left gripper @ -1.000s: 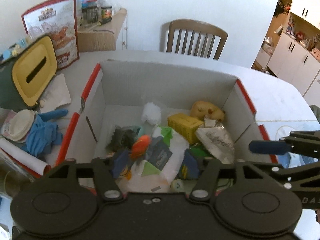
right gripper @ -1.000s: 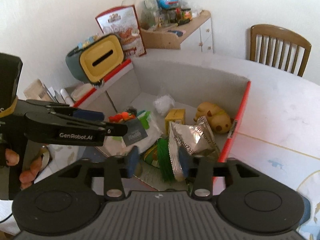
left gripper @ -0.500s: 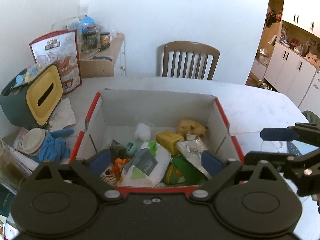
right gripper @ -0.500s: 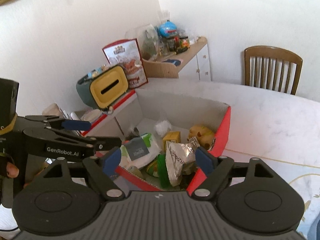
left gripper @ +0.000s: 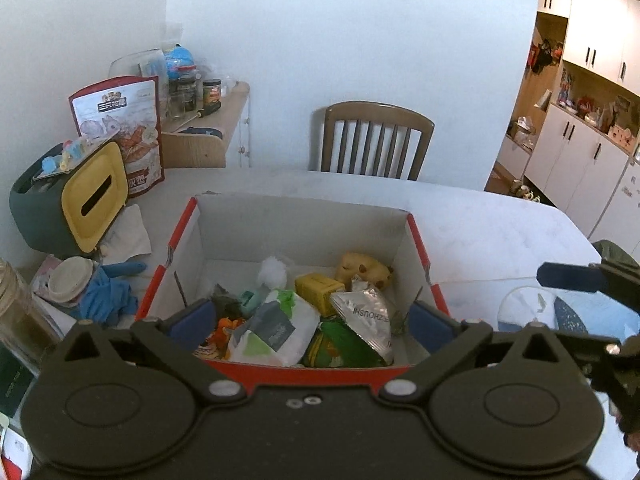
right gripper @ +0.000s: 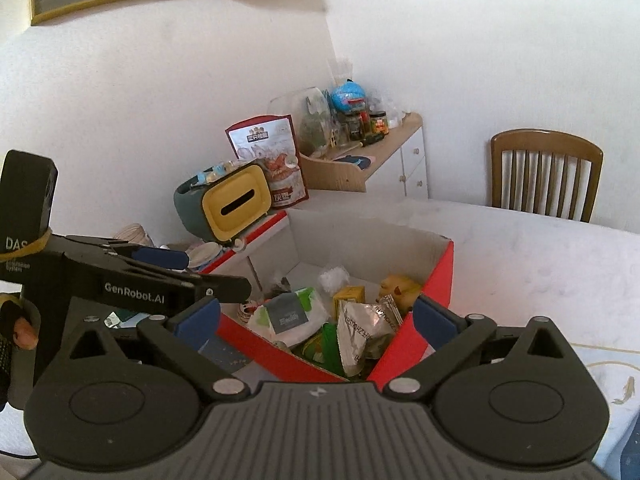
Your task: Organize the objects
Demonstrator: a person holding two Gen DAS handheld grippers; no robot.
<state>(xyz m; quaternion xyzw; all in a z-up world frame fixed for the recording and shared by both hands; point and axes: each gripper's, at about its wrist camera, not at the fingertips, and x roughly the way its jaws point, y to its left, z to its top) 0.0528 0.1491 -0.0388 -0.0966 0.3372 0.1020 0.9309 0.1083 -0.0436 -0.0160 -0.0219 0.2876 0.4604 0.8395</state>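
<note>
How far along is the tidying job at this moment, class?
Mostly done, it appears. The red and white cardboard box already holds a silver foil packet, a yellow block and more. Nothing is in hand: the left gripper and right gripper have open, empty jaws above the box. Left outside: a blue glove and white tissue beside the box.

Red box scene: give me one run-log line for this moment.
left gripper: open, empty | right gripper: open, empty | red box: full, on table | both above box
</note>
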